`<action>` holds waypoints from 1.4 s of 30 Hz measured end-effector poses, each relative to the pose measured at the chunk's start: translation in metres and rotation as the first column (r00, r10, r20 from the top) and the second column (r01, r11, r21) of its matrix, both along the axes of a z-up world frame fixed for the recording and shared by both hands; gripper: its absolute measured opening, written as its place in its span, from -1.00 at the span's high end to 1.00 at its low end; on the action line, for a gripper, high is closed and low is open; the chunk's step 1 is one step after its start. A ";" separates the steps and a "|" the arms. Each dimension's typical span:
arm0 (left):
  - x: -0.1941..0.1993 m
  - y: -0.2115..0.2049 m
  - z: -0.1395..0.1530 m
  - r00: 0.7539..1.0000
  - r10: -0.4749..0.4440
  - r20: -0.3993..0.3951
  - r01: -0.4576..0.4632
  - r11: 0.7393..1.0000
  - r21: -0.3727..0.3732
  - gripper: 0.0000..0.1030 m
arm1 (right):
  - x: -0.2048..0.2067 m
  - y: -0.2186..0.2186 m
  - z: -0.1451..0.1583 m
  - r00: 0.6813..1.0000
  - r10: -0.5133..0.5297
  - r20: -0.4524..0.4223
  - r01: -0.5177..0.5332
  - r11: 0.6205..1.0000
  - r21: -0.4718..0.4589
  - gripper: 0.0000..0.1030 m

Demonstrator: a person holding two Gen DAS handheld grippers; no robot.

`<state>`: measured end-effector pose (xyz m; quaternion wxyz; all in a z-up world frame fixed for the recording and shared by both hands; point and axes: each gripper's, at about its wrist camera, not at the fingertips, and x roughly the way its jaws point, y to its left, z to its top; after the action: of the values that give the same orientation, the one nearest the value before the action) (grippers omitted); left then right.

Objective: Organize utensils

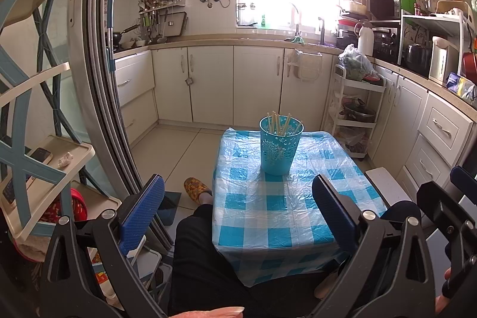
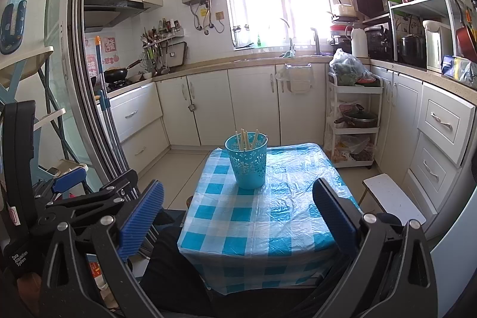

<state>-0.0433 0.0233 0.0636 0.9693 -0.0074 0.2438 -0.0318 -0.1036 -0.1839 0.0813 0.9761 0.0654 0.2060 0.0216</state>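
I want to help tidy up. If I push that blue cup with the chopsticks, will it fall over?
Probably easily. The blue cup is narrower at its bottom than its rim, and its cut-out plastic walls look light. The chopsticks lean high above the rim, adding top weight. The plastic-covered tablecloth looks slippery, so it may also slide.

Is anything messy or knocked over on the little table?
Nothing stands out. The blue cup stands upright on the checkered table with the chopsticks inside it, none lying loose. Only the clear plastic cover is wrinkled. Both tongs, left and right, are open and empty.
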 end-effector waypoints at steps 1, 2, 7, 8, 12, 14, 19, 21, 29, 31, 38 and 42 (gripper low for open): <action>0.000 0.000 0.001 1.000 0.000 0.001 0.000 1.000 0.000 -0.85 | 0.000 0.000 0.000 1.000 0.000 0.000 0.000 1.000 0.000 -0.86; -0.001 -0.001 0.001 1.000 -0.001 0.002 0.001 1.000 0.000 -0.85 | 0.000 0.000 0.000 1.000 0.000 0.000 0.000 1.000 0.000 -0.86; -0.001 -0.001 0.001 1.000 -0.003 0.004 0.003 1.000 0.001 -0.85 | 0.000 0.000 0.000 1.000 -0.001 0.000 0.001 1.000 0.000 -0.86; 0.000 0.000 0.002 1.000 -0.002 0.005 0.002 1.000 0.001 -0.85 | 0.000 0.001 0.000 1.000 0.000 0.001 0.000 1.000 0.000 -0.86; -0.001 -0.002 0.002 1.000 -0.002 0.006 0.002 1.000 0.001 -0.85 | -0.001 0.000 0.000 1.000 -0.001 0.001 0.001 1.000 0.000 -0.86; -0.002 -0.002 0.002 1.000 -0.003 0.007 0.003 1.000 0.001 -0.85 | 0.000 0.001 0.000 1.000 -0.001 0.000 0.001 1.000 0.000 -0.86; -0.002 -0.002 0.001 1.000 -0.003 0.007 0.003 1.000 0.001 -0.85 | 0.000 0.001 0.000 1.000 -0.001 0.001 0.001 1.000 0.000 -0.86; -0.002 -0.002 0.002 1.000 -0.003 0.008 0.003 1.000 0.001 -0.85 | -0.001 0.001 0.000 1.000 -0.001 0.002 0.001 1.000 0.000 -0.86; -0.002 -0.002 0.003 1.000 -0.003 0.011 0.003 1.000 0.002 -0.85 | -0.002 0.002 -0.001 1.000 -0.001 0.003 0.001 1.000 0.000 -0.86; -0.003 -0.003 0.002 1.000 -0.003 0.011 0.003 1.000 0.001 -0.85 | -0.002 0.001 -0.001 1.000 -0.001 0.004 0.001 1.000 0.001 -0.86; -0.004 -0.003 0.002 1.000 -0.004 0.012 0.004 1.000 0.003 -0.85 | -0.002 0.002 -0.001 1.000 -0.001 0.004 0.001 1.000 0.001 -0.86; -0.005 -0.004 0.002 1.000 -0.003 0.013 0.003 1.000 0.003 -0.85 | -0.002 0.002 -0.002 1.000 -0.001 0.004 0.001 1.000 0.001 -0.86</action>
<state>-0.0482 0.0194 0.0658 0.9708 -0.0055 0.2377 -0.0331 -0.1058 -0.1817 0.0798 0.9765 0.0657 0.2041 0.0214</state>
